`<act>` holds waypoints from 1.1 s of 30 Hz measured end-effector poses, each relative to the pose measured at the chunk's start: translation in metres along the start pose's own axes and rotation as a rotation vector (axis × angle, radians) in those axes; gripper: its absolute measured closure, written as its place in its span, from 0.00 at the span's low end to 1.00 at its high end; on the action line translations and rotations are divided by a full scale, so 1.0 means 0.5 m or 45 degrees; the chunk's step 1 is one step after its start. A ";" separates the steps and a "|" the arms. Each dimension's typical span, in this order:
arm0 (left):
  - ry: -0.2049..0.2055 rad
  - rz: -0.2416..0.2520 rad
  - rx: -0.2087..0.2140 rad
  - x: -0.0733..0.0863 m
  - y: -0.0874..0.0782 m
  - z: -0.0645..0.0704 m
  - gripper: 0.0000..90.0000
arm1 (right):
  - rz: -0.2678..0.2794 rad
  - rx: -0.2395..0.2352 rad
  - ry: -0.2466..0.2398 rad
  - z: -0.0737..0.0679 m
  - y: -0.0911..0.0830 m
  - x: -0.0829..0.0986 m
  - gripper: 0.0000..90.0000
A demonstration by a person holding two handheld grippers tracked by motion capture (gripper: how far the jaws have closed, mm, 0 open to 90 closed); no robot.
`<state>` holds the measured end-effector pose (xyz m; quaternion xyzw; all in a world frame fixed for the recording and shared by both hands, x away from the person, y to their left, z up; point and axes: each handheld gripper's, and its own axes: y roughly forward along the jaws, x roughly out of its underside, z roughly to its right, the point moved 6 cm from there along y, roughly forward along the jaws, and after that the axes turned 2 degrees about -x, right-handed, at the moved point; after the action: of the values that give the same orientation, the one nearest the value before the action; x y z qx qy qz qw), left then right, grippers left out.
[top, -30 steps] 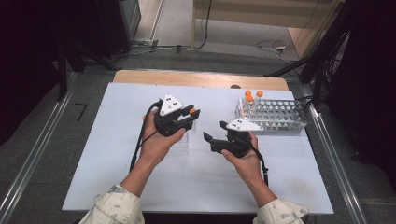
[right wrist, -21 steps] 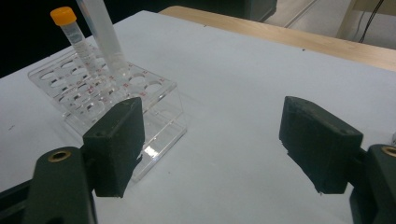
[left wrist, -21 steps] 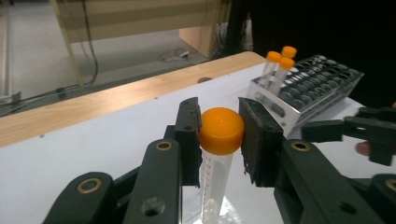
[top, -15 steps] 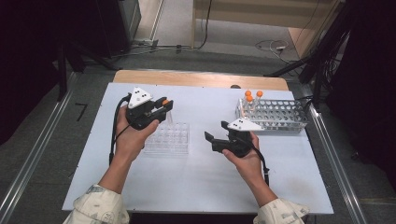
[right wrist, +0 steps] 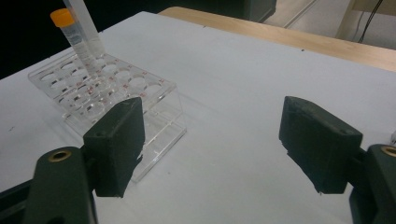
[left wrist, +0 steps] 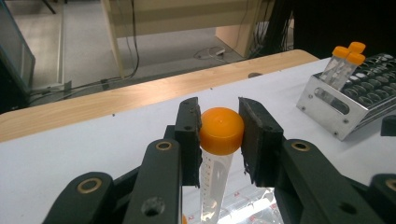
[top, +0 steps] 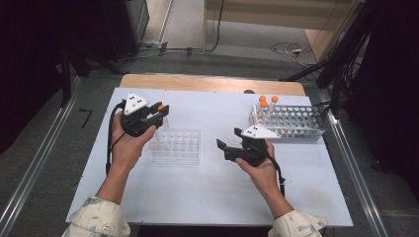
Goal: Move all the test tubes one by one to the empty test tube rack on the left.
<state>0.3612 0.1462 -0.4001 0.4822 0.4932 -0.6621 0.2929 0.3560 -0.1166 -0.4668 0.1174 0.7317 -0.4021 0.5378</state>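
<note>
My left gripper [top: 160,110] [left wrist: 219,135] is shut on the orange cap of a clear tube [left wrist: 220,133] [top: 161,107]. It holds the tube upright over the far left corner of the clear plastic rack [top: 180,146] [right wrist: 154,105]. The tube's lower body [right wrist: 88,39] reaches down to the rack's holes. Beside it in that rack stands another orange-capped tube [right wrist: 63,18]. My right gripper [top: 223,149] [right wrist: 210,135] is open and holds nothing. It hovers low over the white table [top: 207,192], right of the clear rack and pointing at it.
A metal rack [top: 296,123] [left wrist: 327,100] stands at the table's far right with three orange-capped tubes [top: 267,102] [left wrist: 348,53] at its left end. A wooden strip [top: 207,84] runs along the far edge. Cables lie on the floor beyond.
My left gripper has carried the tube leftward from above the table's middle to the clear rack's far left corner. The right gripper has stayed put, open.
</note>
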 end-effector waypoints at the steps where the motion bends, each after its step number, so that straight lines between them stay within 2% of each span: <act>1: 0.002 -0.002 -0.006 0.002 -0.001 -0.002 0.79 | 0.000 0.000 0.000 0.000 0.000 0.000 0.23; 12: 0.029 -0.033 -0.024 0.026 0.002 -0.006 0.79 | -0.002 -0.006 -0.002 -0.004 0.000 0.000 0.23; 25: 0.080 -0.113 -0.038 0.072 0.023 0.000 0.78 | -0.003 -0.015 -0.001 -0.006 0.000 0.000 0.24; 33: 0.075 -0.132 -0.034 0.087 0.028 -0.001 0.78 | -0.005 -0.016 -0.003 -0.006 0.000 0.001 0.24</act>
<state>0.3576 0.1456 -0.4455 0.4714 0.5348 -0.6552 0.2500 0.3538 -0.1143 -0.4670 0.1122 0.7338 -0.3988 0.5385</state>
